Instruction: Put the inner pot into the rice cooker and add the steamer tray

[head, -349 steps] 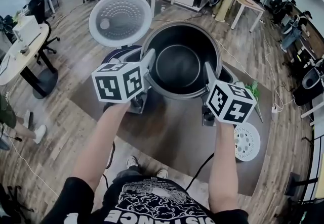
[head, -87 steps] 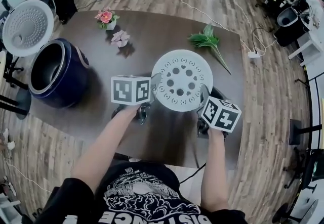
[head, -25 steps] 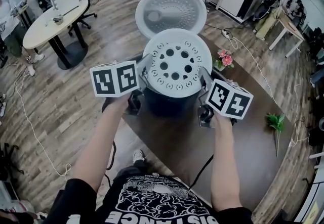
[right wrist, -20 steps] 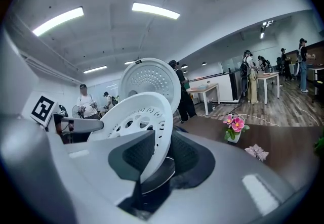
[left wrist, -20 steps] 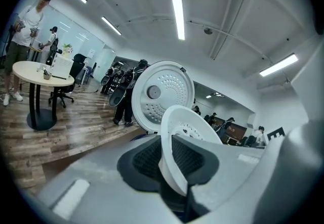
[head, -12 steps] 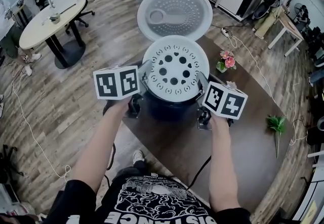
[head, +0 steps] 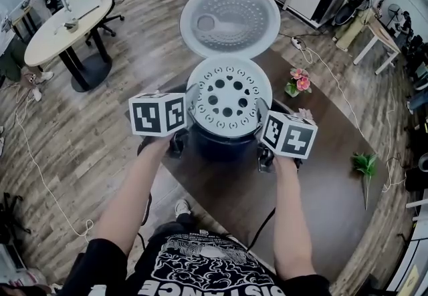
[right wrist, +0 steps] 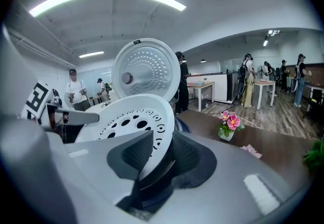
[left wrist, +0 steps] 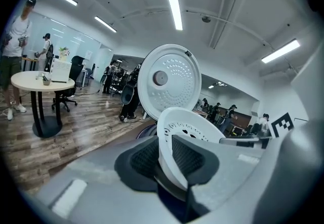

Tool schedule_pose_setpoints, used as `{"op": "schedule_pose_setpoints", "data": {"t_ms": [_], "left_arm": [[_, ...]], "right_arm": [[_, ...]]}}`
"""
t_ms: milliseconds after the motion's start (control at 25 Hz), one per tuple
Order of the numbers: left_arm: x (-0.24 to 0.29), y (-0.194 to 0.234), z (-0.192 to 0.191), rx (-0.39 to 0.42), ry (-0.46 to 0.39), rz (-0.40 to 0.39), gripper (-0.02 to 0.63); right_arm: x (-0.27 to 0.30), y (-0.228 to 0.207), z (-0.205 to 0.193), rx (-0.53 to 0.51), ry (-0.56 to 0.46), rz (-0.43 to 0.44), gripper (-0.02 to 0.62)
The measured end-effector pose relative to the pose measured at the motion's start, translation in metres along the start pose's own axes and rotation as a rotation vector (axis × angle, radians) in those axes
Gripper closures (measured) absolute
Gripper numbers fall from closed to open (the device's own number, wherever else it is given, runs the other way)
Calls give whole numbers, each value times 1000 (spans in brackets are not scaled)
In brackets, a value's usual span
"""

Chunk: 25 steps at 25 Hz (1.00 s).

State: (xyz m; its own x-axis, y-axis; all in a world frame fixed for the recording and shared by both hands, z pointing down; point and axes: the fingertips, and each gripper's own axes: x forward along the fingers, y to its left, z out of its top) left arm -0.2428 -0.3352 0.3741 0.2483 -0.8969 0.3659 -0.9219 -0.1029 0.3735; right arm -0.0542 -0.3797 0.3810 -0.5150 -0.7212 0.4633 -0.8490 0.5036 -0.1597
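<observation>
Head view: the tray (head: 227, 95) rests on the cooker (head: 217, 144) between my grippers, with the pot presumably beneath, unseen. My left gripper (left wrist: 169, 162) clamps the tray's edge; my right gripper (right wrist: 152, 162), jaws just opening, straddles it loosely. Remaining: let go, withdraw both.

Black white-printed T-shirt (head: 200, 266); left claw (head: 190, 106) and right claw (head: 263, 113) carry black-and-white marker cubes (head: 157, 114).

steamer tray (head: 227, 95) is smooth white plastic, rice cooker (head: 221, 146) body glossy, surface (head: 328, 181) smooth matt, floor (head: 80, 154) wood-look planks.
</observation>
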Motion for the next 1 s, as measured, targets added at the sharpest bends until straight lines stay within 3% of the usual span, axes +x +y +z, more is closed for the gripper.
{"op": "schedule_pose_setpoints", "data": {"t_ms": [120,560,1000], "left_arm": [[1,3,-7,28,10,18,526],[6,2,-13,184,42,87,497],[7,8,-19,213,54,108,485]], "right_arm": [[2,2,-6,-56,9,-28,468],[3,-3,-5,-97,17,-41,460],[5,0,-5,-128,7,-46,459]]}}
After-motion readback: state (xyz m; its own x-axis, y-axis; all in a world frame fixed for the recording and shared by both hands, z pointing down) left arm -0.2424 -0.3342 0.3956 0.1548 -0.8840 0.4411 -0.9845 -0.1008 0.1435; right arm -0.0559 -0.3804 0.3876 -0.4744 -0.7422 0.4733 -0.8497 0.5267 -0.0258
